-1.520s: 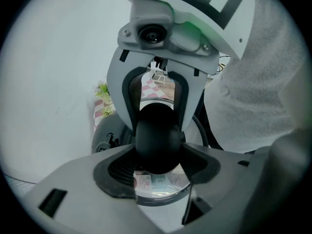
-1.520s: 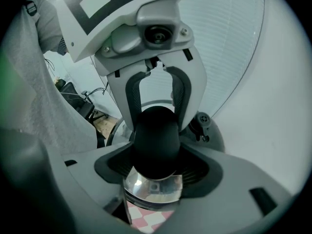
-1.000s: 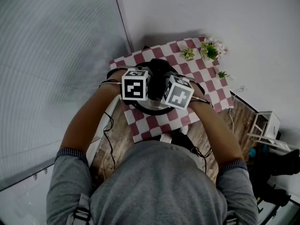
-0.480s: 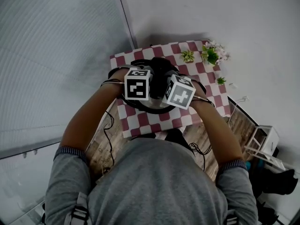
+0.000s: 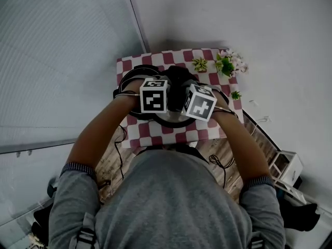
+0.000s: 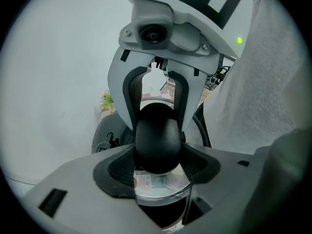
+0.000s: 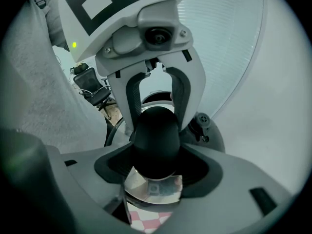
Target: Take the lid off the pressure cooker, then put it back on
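Looking down, we judge the lid [image 5: 174,120] already off: it is near us over the checked surface [image 5: 174,57], beside what seems the dark cooker [image 5: 133,77], and going back on is left. Our left hand-held gripper [image 6: 157,162] pinches its round black knob [image 6: 157,135] above shiny steel. Our right hand-held gripper [image 7: 156,165] pinches the same knob.

The knob [image 6: 157,140] sat atop the lid [image 5: 174,119], over the middle of the cloth [image 5: 155,136]. The left gripper [image 6: 157,162] clasped the knob from the left and the right gripper [image 7: 156,162] from the right, facing each other. Plants [image 5: 228,64] stood along the cloth's far right edge. A rack [image 5: 284,166] stood on the floor at near right, well apart.
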Demonstrator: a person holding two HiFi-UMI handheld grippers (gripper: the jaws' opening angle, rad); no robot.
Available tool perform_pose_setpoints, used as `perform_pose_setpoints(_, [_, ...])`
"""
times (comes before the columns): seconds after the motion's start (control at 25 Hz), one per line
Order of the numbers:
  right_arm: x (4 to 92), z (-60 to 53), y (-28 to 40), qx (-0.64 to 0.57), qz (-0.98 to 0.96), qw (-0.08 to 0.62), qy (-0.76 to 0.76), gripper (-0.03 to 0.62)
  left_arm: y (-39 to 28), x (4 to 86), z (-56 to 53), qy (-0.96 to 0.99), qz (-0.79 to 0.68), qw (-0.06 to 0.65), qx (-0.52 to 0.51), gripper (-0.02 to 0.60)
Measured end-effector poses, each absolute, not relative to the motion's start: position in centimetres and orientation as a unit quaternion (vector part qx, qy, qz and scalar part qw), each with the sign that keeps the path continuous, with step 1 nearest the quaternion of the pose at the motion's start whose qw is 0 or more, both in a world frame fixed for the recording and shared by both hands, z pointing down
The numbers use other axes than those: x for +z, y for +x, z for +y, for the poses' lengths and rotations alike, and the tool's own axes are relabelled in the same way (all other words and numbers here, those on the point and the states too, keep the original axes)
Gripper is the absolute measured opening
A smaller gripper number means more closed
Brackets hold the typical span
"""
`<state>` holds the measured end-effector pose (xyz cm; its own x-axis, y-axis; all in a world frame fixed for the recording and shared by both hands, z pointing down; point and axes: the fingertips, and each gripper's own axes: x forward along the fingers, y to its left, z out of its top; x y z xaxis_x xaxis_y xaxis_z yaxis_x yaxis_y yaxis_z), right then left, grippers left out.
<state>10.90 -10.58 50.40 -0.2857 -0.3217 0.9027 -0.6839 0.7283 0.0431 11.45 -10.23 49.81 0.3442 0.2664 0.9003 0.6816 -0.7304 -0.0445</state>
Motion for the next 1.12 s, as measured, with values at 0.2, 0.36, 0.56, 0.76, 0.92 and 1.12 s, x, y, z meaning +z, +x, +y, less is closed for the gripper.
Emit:
perform_pose_setpoints(0.2, [50.7, -8.5, 13.2, 0.177, -0.781, 0.510, 0.313, 0.291, 13.7, 50.1, -8.2, -0.797, -0.292, 0.207, -0.486, 0.299])
perform_pose_setpoints(0.36, [51.2, -7.1, 14.9, 0.177, -0.781, 0.515, 0.307, 0.291, 15.5, 50.6, -6.8, -0.800, -0.286, 0.203, -0.486, 0.299])
perform_pose_setpoints(0.56, [52.3, -5.5, 16.7, 0.175, -0.783, 0.521, 0.292, 0.291, 17.3, 51.7, -5.2, -0.806, -0.277, 0.189, -0.488, 0.299])
perform_pose_setpoints(0.76, [53.3, -4.1, 18.5, 0.173, -0.784, 0.526, 0.282, 0.291, 19.1, 52.7, -3.9, -0.811, -0.267, 0.181, -0.488, 0.299])
perform_pose_setpoints(0.92, [54.5, -3.2, 19.8, 0.166, -0.784, 0.532, 0.273, 0.291, 20.3, 53.9, -3.0, -0.817, -0.255, 0.176, -0.486, 0.299])
perform_pose_setpoints(1.12, [56.6, -2.0, 20.8, 0.159, -0.790, 0.534, 0.258, 0.291, 21.3, 55.7, -1.8, -0.819, -0.247, 0.166, -0.490, 0.299])
